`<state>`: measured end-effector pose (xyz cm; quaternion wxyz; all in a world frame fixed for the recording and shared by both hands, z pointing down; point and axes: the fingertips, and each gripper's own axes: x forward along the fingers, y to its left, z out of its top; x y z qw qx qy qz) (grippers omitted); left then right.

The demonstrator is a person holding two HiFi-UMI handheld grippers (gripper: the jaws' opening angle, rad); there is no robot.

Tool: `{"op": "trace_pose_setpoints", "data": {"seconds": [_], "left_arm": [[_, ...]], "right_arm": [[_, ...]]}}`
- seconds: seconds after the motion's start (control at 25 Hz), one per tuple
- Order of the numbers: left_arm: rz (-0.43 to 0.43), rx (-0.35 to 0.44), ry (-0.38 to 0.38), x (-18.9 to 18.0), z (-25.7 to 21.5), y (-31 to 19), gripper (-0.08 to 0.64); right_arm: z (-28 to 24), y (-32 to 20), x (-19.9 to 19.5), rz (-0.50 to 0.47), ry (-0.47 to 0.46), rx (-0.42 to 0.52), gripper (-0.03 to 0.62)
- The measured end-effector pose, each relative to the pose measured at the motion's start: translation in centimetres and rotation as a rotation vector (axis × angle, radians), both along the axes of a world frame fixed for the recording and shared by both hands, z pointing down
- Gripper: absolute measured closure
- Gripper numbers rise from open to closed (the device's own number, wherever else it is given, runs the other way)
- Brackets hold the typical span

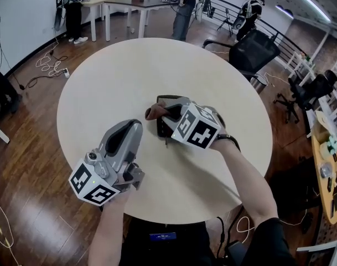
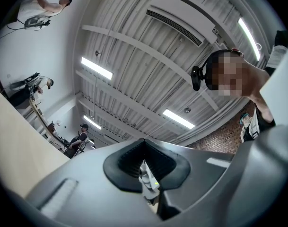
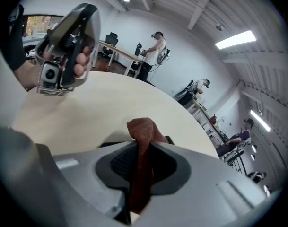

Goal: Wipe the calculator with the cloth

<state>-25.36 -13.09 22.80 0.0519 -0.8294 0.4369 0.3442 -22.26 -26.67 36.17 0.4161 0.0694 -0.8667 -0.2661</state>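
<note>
Two grippers are in play, and we count one cloth, one calculator and one round table (image 1: 129, 76). Our right gripper (image 1: 167, 117) is pinching the rust-brown cloth (image 1: 154, 112) tight between its jaws near the middle of the table, a fold sticking out past the tips. It sits right over the dark calculator (image 1: 164, 129), which lies flat there and is mostly covered by the gripper.

Our left gripper (image 1: 124, 136) is held up at the near left, apart from both things. Its jaws are pressed together on nothing and point at the ceiling.

We judge the wiping step is in hand, with the cloth at or just above the calculator's face. The next move calls for dragging the cloth across the face, and the left gripper may need to come down and steady the calculator.
</note>
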Motion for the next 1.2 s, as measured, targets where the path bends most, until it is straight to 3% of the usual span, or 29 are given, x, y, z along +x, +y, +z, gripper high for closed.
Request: {"op": "trace_pose_setpoints", "data": {"seconds": [0.24, 0.32, 0.4, 0.56, 0.68, 1.0, 1.2], "left_arm": [[-0.002, 0.0, -0.002, 0.0, 0.0, -0.1, 0.557], [-0.003, 0.0, -0.005, 0.0, 0.0, 0.0, 0.557], [-0.004, 0.0, -0.007, -0.1, 0.1, 0.0, 0.556], [-0.004, -0.005, -0.005, -0.5, 0.2, -0.1, 0.557], [-0.004, -0.004, 0.003, -0.6, 0.3, 0.0, 0.557], [-0.002, -0.005, -0.003, -0.1, 0.0, -0.2, 0.557], [-0.004, -0.004, -0.001, -0.1, -0.1, -0.2, 0.557]], "right_arm": [[1.4, 6.9, 3.2, -0.179, 0.092, -0.162, 0.543], [0.9, 7.6, 3.6, -0.204, 0.069, -0.207, 0.541], [-0.9, 5.3, 2.8, -0.134, -0.021, -0.177, 0.541], [-4.3, -2.9, 0.6, 0.11, -0.195, 0.032, 0.541], [-3.7, -6.1, -0.3, 0.182, -0.18, 0.102, 0.541], [0.1, -0.2, 0.7, 0.005, -0.008, 0.039, 0.541], [1.1, 6.2, 3.6, -0.135, 0.067, -0.102, 0.543]]}}
